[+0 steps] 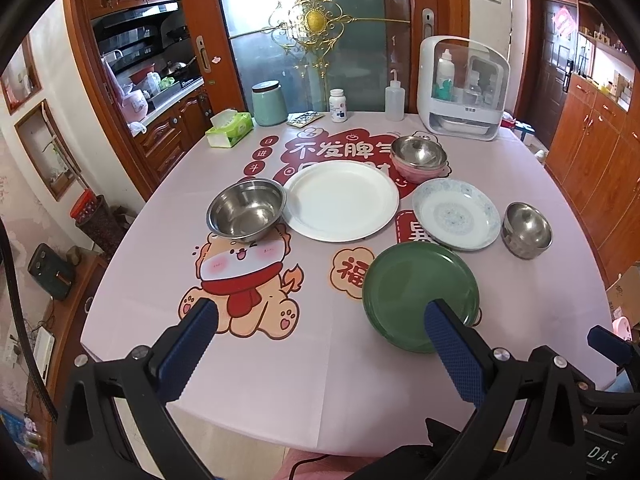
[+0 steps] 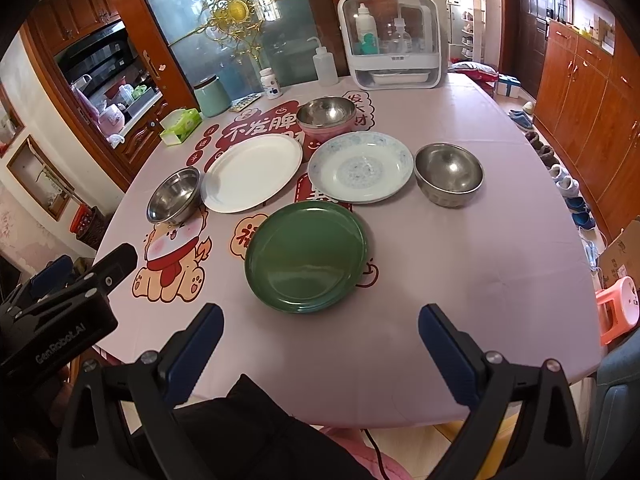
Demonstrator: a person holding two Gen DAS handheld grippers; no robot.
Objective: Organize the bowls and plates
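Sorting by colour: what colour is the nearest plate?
Dark green plate, clearest in the right wrist view.

Beside your matt white plate (image 1: 340, 204), the steel bowl (image 1: 247, 210) shines mirror-bright. The green plate (image 2: 306, 256) nearer you looks glossy, and smooth pink cloth (image 2: 480, 260) covers the tabletop.
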